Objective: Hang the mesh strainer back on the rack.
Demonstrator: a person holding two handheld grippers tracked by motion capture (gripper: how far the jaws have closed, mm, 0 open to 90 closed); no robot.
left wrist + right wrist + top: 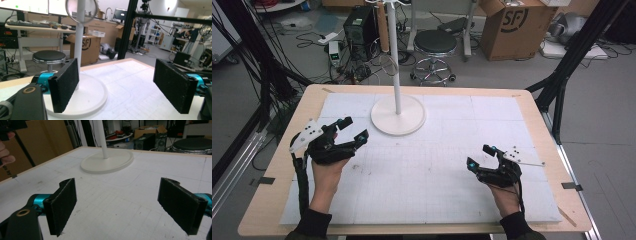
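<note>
The left gripper [353, 129] is held at the left of the desk [272, 200], just beside the round base of the white stand [398, 115]; its jaws are spread wide and nothing is gripped between them; in the left gripper view the left jaw is seen in front of the base edge, whether touching cannot be told. The stand is placed at the far middle of the white gridded mat [432, 170], its thin pole rising upright from the base, with a wire ring [81, 11] seen around the pole higher up. The right gripper [479, 156] is held over the mat at the right, well apart from the stand; its jaws are likewise released and empty. On the floor beyond the desk a black stool [435, 42] is seen, and at its right a cardboard box [517, 27] on which "SF" is printed.
</note>
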